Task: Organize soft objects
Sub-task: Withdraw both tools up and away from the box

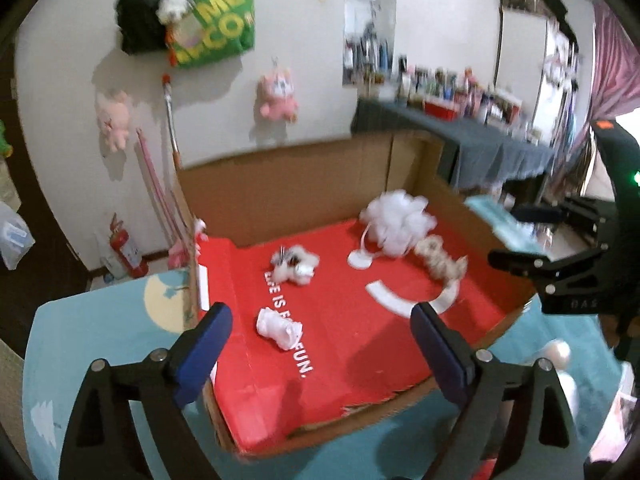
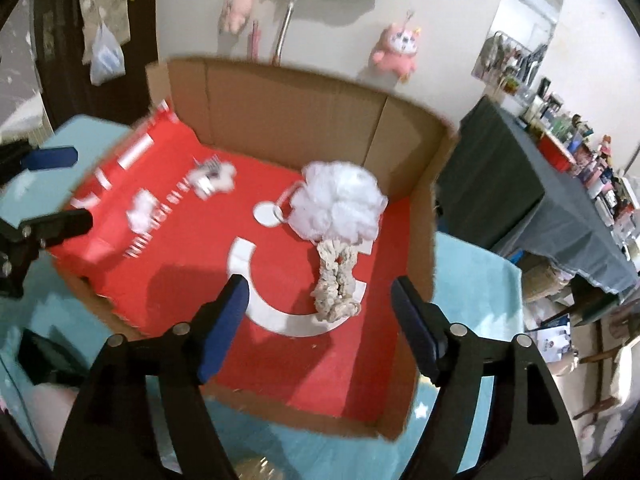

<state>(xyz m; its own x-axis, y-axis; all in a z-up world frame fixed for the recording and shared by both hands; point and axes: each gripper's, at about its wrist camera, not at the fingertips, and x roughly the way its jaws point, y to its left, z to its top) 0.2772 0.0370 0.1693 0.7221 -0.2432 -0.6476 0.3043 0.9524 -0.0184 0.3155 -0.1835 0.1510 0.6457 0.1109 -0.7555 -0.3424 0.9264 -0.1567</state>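
From your left wrist, your left gripper [image 1: 320,344] hangs wide apart and empty above the box [image 1: 280,188] on the teal cloth [image 1: 100,332]. A sock [image 1: 280,326] lies near, a fluffy toy [image 1: 296,264] beyond it, the loofah [image 1: 396,216] and scrunchie [image 1: 440,260] far right. A white wall with a green bag [image 1: 220,20] stands behind.

From your right wrist, your right gripper [image 2: 320,320] is spread and empty over the box's red floor [image 2: 320,360], the scrunchie [image 2: 336,284] just ahead touching the loofah [image 2: 340,204]. A cluttered grey table [image 2: 520,200] stands at right.

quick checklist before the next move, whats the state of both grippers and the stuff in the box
1. left gripper open, nothing between its pads: ok
2. right gripper open and free of objects: ok
3. white mesh pouf inside the cardboard box: ok
4. beige rope toy inside the box, touching the pouf: ok
5. rolled white cloth on the red floor: ok
6. More soft objects left outside the box: cannot tell
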